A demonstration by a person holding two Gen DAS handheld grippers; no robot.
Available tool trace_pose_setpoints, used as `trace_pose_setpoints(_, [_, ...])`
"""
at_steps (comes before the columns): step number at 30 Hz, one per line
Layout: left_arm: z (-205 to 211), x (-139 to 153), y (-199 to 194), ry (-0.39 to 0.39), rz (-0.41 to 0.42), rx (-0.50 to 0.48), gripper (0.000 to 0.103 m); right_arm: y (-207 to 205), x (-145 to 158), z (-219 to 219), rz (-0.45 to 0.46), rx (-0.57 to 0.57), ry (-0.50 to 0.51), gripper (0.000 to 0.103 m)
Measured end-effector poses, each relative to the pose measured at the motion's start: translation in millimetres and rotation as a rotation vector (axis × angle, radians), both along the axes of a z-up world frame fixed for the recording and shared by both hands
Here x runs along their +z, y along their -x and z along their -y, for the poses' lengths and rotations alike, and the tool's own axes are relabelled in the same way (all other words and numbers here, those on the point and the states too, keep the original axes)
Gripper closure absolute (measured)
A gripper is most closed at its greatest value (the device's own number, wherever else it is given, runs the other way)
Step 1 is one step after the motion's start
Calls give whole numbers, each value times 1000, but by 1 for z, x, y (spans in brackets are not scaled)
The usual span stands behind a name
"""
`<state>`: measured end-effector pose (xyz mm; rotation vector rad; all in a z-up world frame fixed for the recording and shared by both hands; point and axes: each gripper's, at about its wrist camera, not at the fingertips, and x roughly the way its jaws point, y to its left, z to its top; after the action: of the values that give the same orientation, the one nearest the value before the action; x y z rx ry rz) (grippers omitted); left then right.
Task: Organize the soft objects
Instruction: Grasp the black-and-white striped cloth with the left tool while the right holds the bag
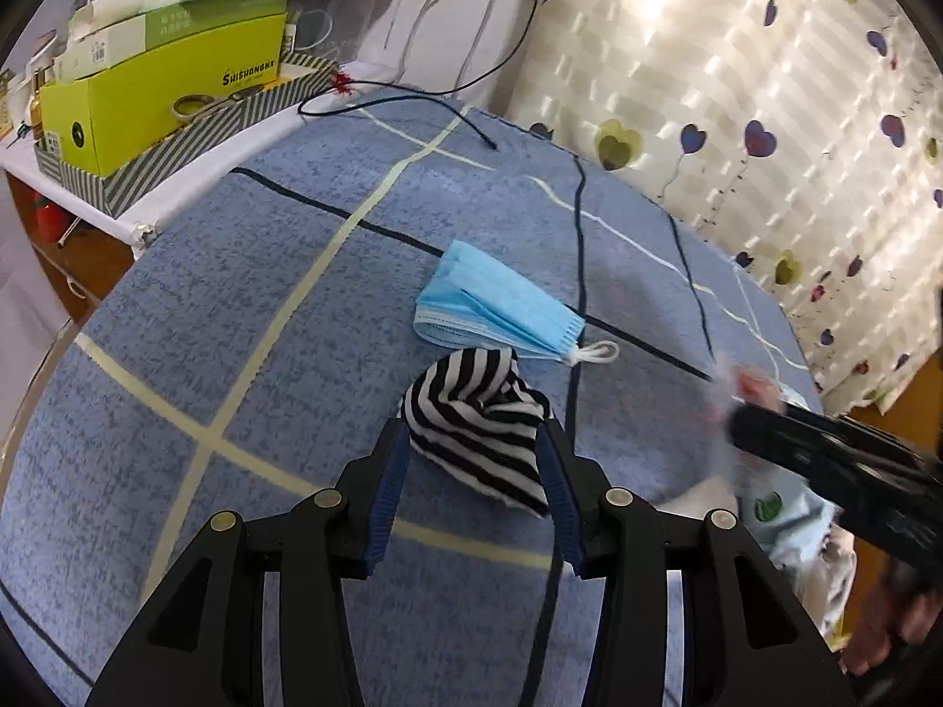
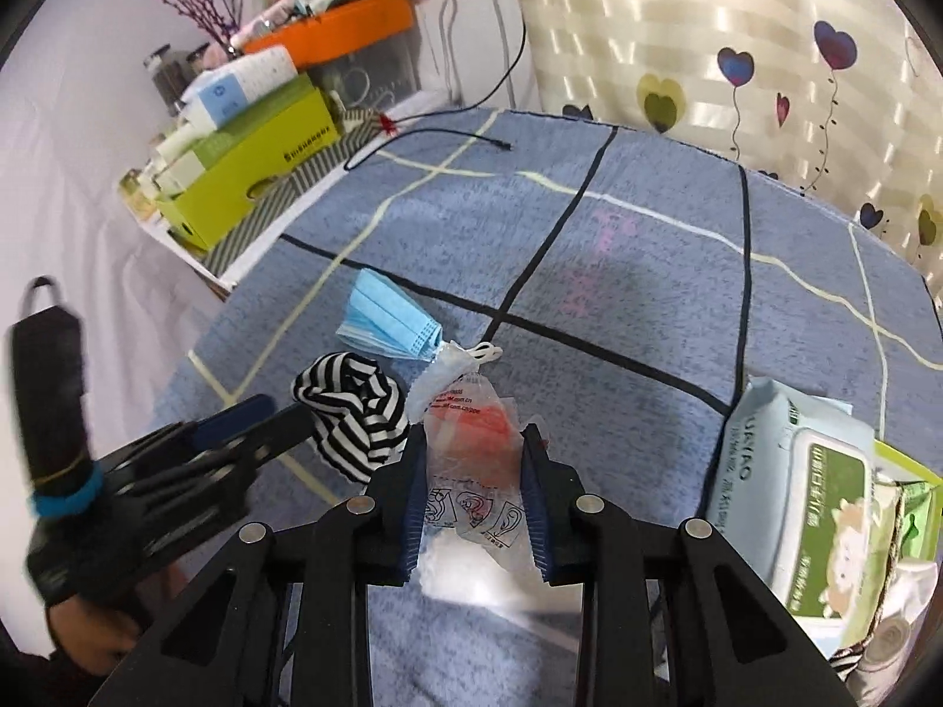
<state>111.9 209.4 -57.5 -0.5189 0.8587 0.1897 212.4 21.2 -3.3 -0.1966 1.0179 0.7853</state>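
while my right tongs (image 2: 474, 492) are pinching the clear plastic packet (image 2: 471, 442) above the blue blanket (image 1: 236, 294), my left tongs (image 1: 474, 442) are straddling the striped sock (image 1: 483, 430), wide; i'm judging closing comes next, beside the mask (image 1: 495, 306).

Left gripper (image 1: 477, 448): black plastic linkage arms, round silver pivot screws, ribbed blue finger pads (image 1: 386, 489). Right gripper (image 2: 474, 459): identical build. Black handle (image 2: 47, 389), blue band, yellow ring.
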Motion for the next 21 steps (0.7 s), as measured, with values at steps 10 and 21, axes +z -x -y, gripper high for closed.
trace_pose_setpoints(10, [16, -13, -28, -60, -56, -23, 57, 1, 2, 8, -1, 9, -26, 75])
trace_pose_setpoints(21, [27, -11, -29, -123, -68, -42, 89, 6, 10, 25, 6, -6, -55, 75])
